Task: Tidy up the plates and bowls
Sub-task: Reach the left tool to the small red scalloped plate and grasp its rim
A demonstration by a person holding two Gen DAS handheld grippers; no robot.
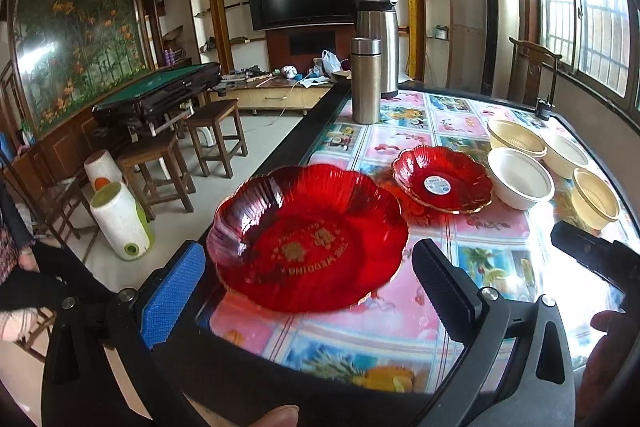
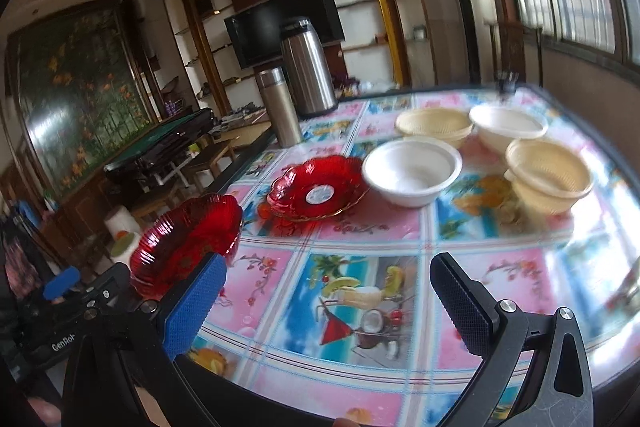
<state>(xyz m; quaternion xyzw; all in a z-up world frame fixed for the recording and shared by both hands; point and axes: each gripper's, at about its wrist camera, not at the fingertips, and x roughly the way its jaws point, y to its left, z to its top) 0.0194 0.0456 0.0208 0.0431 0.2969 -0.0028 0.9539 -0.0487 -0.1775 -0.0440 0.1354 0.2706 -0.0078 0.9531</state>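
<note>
A: Left tongs (image 1: 308, 269) are spread wide, and the big red plate (image 1: 306, 237) sits right between the pads with nothing touching it that I can make out. It lies at the near left corner of the counter (image 1: 500, 259), its rim reaching over the dark edge.

B: And the right tongs (image 2: 326, 291) are gaping too, holding nothing, hanging over bare tablecloth.

A: That plate looks like thin moulded plastic or glass, glossy and scalloped. I'd call it light, stiff and slippery, so pinch the rim, not the sloped wall.

B: Agreed. Its natural home looks like the small red plate (image 1: 442, 181), further in, near the white bowl (image 1: 520, 177).

A: Behind those sit two cream basket bowls (image 2: 434, 125) (image 2: 550, 173) and another white bowl (image 2: 508, 127), all thin-walled and, I'd guess, easily nested by the lip.

B: Mind the steel flask (image 1: 365, 79) when lifting.
</note>
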